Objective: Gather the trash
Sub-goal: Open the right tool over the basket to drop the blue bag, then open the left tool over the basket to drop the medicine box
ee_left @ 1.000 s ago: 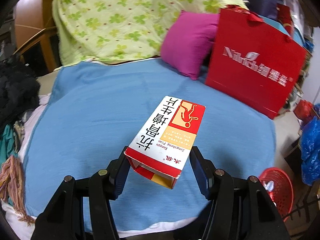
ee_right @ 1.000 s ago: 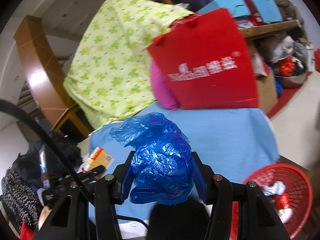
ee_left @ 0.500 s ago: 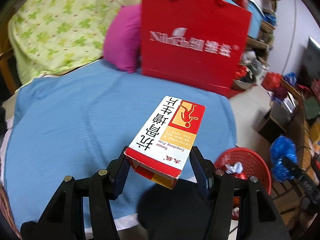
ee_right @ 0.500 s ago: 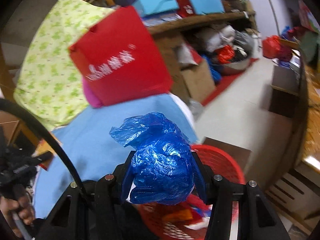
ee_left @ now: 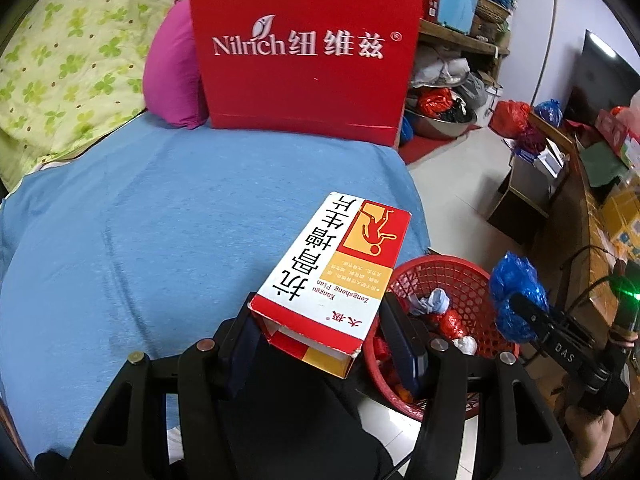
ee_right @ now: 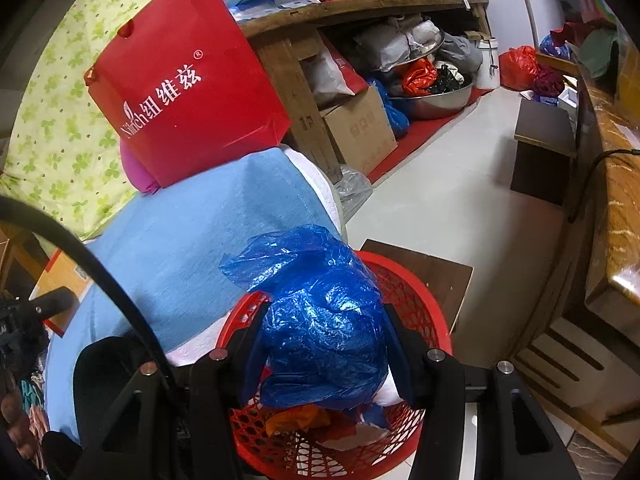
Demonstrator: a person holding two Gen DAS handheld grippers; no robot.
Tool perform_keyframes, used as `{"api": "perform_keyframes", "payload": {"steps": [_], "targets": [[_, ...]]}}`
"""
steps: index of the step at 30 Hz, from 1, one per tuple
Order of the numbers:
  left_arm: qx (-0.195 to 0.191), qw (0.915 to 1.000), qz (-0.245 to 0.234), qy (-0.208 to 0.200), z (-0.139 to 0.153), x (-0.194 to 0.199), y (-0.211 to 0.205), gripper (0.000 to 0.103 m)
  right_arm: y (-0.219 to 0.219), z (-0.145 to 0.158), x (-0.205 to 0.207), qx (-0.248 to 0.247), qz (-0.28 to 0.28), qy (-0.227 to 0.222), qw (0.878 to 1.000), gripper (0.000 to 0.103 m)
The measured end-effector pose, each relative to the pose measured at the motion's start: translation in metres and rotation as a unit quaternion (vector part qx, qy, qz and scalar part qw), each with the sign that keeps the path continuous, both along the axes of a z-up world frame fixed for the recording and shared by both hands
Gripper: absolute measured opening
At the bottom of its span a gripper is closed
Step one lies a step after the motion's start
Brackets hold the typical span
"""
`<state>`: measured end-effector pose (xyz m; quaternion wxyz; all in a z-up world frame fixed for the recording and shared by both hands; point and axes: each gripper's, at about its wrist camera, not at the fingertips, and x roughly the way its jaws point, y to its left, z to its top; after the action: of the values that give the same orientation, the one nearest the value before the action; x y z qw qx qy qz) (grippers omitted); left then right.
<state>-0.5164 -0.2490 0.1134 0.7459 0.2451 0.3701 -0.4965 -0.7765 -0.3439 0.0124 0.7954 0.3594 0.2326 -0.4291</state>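
Observation:
My left gripper [ee_left: 320, 344] is shut on a red, white and yellow medicine box [ee_left: 336, 276], held above the blue bed's edge beside a red mesh basket [ee_left: 460, 276] on the floor. My right gripper [ee_right: 320, 356] is shut on a crumpled blue plastic bag [ee_right: 320, 320], held just over the red basket [ee_right: 416, 296], which holds several scraps. In the left wrist view the blue bag [ee_left: 514, 296] and right gripper hang over the basket's right rim.
A red paper bag [ee_left: 304, 48] and a magenta pillow [ee_left: 170, 72] stand at the back of the blue blanket [ee_left: 160, 208]. Shelves, cardboard boxes [ee_right: 360, 132] and a metal basin [ee_right: 436, 100] line the far wall. A dark stool [ee_right: 544, 148] and wooden counter [ee_right: 616, 184] stand at right.
Both grippers have swung right from over the bed toward the red basket. The blue bag now hangs over the basket; the box has come to the bed's edge beside it.

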Motion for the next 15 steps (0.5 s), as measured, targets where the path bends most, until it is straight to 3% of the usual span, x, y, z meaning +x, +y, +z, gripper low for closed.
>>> {"api": "perform_keyframes", "payload": {"steps": [6, 10, 15], "targets": [[0.005, 1.0000, -0.007, -0.001, -0.001, -0.005, -0.002, 0.061, -0.006, -0.004, 0.004, 0.007, -0.009, 0.013, 1.000, 0.058], [0.011, 0.9998, -0.013, 0.002, -0.004, -0.007, -0.006, 0.061, -0.011, -0.013, 0.011, 0.027, -0.003, 0.040, 0.999, 0.072], [0.018, 0.9997, -0.017, 0.007, -0.010, -0.006, -0.009, 0.061, -0.008, -0.006, 0.010, 0.019, -0.010, 0.048, 0.999, 0.075]]}}
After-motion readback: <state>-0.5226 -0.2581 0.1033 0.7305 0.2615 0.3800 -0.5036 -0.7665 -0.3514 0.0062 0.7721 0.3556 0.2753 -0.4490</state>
